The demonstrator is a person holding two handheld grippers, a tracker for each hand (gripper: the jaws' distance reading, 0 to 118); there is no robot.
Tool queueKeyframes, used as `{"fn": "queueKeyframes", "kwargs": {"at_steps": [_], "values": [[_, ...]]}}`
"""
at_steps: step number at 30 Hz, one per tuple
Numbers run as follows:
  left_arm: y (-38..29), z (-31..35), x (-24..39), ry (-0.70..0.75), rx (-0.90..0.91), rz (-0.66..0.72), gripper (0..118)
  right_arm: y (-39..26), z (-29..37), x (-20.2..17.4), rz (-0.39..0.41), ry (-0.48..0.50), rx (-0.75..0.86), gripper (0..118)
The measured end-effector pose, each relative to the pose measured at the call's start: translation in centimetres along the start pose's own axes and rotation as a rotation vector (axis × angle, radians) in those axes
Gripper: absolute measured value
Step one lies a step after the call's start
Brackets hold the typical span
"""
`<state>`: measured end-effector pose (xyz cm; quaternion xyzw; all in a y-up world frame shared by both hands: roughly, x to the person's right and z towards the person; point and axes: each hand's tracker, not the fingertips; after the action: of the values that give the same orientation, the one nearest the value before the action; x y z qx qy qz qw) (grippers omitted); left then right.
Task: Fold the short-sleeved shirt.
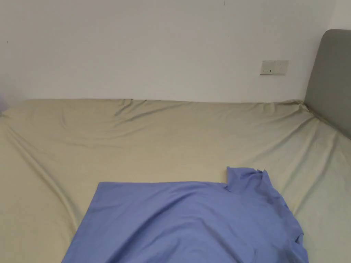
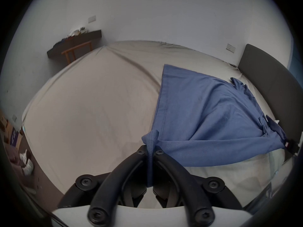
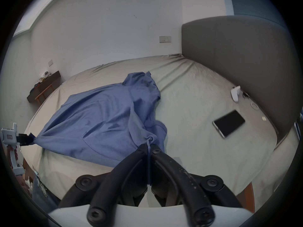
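Both hand-held grippers, left (image 2: 150, 150) and right (image 3: 148, 147), pinch the shirt (image 1: 192, 222).

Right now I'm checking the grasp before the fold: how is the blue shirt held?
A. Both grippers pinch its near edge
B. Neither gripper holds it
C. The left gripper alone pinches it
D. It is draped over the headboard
A: the left gripper and the right gripper each have their jaws closed on a bunched bit of the blue shirt.
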<state>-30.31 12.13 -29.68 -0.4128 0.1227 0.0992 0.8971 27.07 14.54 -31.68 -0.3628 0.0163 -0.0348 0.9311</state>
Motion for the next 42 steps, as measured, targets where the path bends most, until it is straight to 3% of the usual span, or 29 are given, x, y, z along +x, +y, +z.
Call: {"fn": "queueKeyframes", "kwargs": {"at_steps": [4,9,11,13,14,15,16,17,19,21,22,23,24,27,30,32,33,36,37,42], "values": [[-2.6,0.1,-0.6,0.029,-0.034,-0.015,4,-3.2,0.6,0.7,-0.005,-0.022,-0.034,5],[-4.0,0.9,-1.5,0.014,-0.037,0.054,4,-6.4,0.8,1.5,-0.094,-0.034,-0.045,5],[-4.4,0.5,-1.3,0.02,-0.039,0.061,4,-7.3,0.1,1.2,-0.082,-0.053,-0.055,5],[-4.8,-0.4,-1.4,0.028,-0.047,0.06,20,-7.5,-0.4,0.4,-0.065,-0.063,-0.068,12],[-4.9,-0.7,-1.4,0.048,-0.076,0.053,38,-7.7,-0.5,0.2,-0.058,-0.062,-0.066,19],[-5.1,-1.0,-1.5,0.054,-0.094,0.058,68,-7.7,-0.6,0.2,-0.054,-0.057,-0.069,37],[-5.4,-1.5,-2.4,0.051,-0.095,0.076,79,-7.7,-0.7,0.4,-0.049,-0.051,-0.073,51],[-5.7,-1.1,-2.8,0.042,-0.088,0.103,80,-7.7,-0.6,0.5,-0.045,-0.051,-0.07,59],[-5.8,0.3,-3.5,0.005,-0.047,0.173,59,-7.3,0.1,0.5,-0.039,-0.07,-0.06,59],[-5.6,2.7,-3.1,0.014,0.009,0.183,16,-6.4,1.3,0.9,-0.045,-0.086,-0.061,59],[-5.6,3.8,-3.0,0.027,0.05,0.178,7,-5.9,2.0,1.1,-0.05,-0.079,-0.059,58],[-5.6,4.8,-2.9,0.045,0.09,0.151,4,-5.6,2.7,1.1,-0.054,-0.072,-0.048,50],[-5.4,6.3,-2.5,0.053,0.109,0.14,0,-5.4,3.2,1.0,-0.052,-0.066,-0.04,25],[-5.6,7.3,-2.3,0.055,0.101,0.137,0,-5.1,4.3,0.4,-0.007,-0.087,0.002,2],[-6.6,5.7,-3.0,0.043,0.056,0.122,0,-5.3,4.8,-0.2,-0.019,-0.047,-0.008,2],[-7.1,4.3,-3.1,0.067,0.014,0.116,0,-5.9,4.5,-0.1,-0.07,-0.018,-0.017,2],[-7.2,4.0,-3.2,0.052,0.013,0.125,11,-5.9,4.4,-0.2,-0.078,-0.012,-0.021,2],[-7.3,2.6,-3.4,0.019,0.014,0.131,100,-6.1,4.5,-0.2,-0.069,-0.034,-0.031,2],[-7.2,2.4,-3.1,0.01,0.014,0.118,105,-5.8,4.7,-0.4,-0.07,-0.034,-0.037,2],[-6.3,0.2,-1.9,0.046,-0.007,0.053,85,-5.7,4.6,0.0,-0.079,-0.03,-0.041,2]]}}
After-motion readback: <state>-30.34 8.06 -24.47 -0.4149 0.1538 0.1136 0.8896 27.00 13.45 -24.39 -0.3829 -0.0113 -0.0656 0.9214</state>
